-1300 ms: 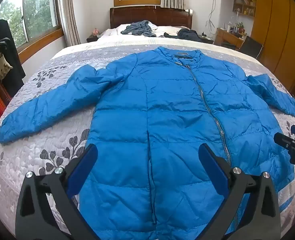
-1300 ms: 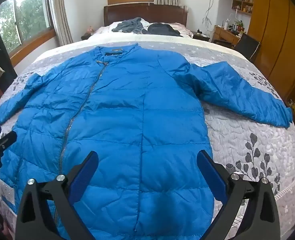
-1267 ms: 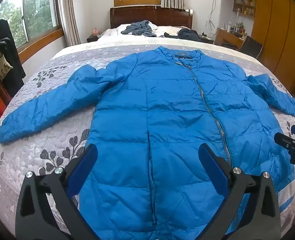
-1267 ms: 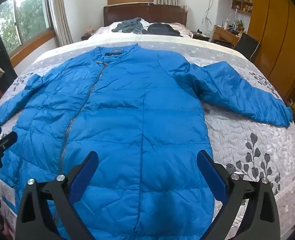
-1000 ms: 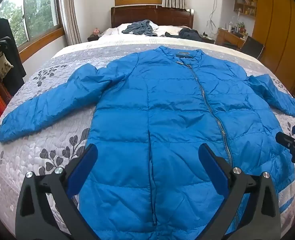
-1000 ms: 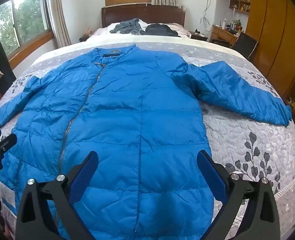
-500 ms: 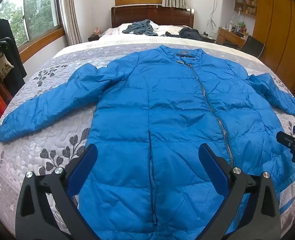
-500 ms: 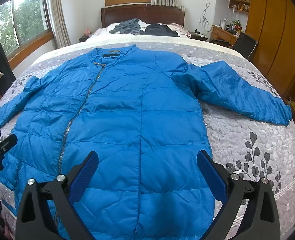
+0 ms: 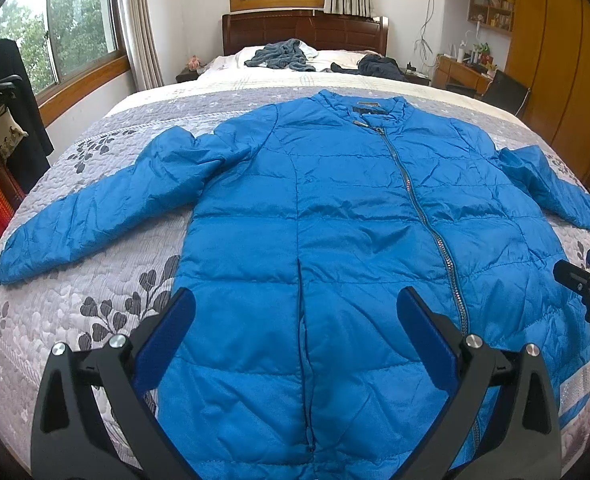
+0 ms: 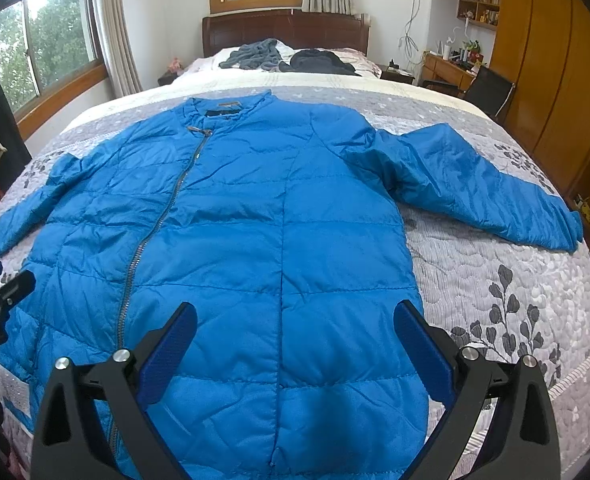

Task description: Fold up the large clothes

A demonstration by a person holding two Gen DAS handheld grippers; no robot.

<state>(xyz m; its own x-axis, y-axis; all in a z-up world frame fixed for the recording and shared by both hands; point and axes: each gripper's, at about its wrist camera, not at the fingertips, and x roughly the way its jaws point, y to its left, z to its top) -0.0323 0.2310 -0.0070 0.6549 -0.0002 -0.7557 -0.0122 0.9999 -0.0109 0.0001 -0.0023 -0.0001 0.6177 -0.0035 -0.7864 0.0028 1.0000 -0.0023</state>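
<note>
Blue jacket (image 9: 335, 240) is spread flat, zipped, front up, over centre of frame on a quilt (image 9: 95, 280); nothing folded yet. Left sleeve (image 9: 107, 204) is laid out toward left edge of left wrist view, right sleeve (image 10: 475, 184) toward right edge of right wrist view. Left gripper (image 9: 295, 320) is held wide open and empty above the hem; right gripper (image 10: 295, 332) likewise spread open, nothing gripped, its tip seen at right edge of left view. Jacket is judged light, puffy, soft, with a slick shell likely to slip and spring back; a cuff or shoulder seam is judged best to pinch, thin edge not padded bulk. Quilt is soft, patterned grey. Windows at upper left, headboard (image 9: 303, 30) and loose clothes (image 9: 279, 56) at top centre, wardrobe (image 9: 555, 60) at upper right
</note>
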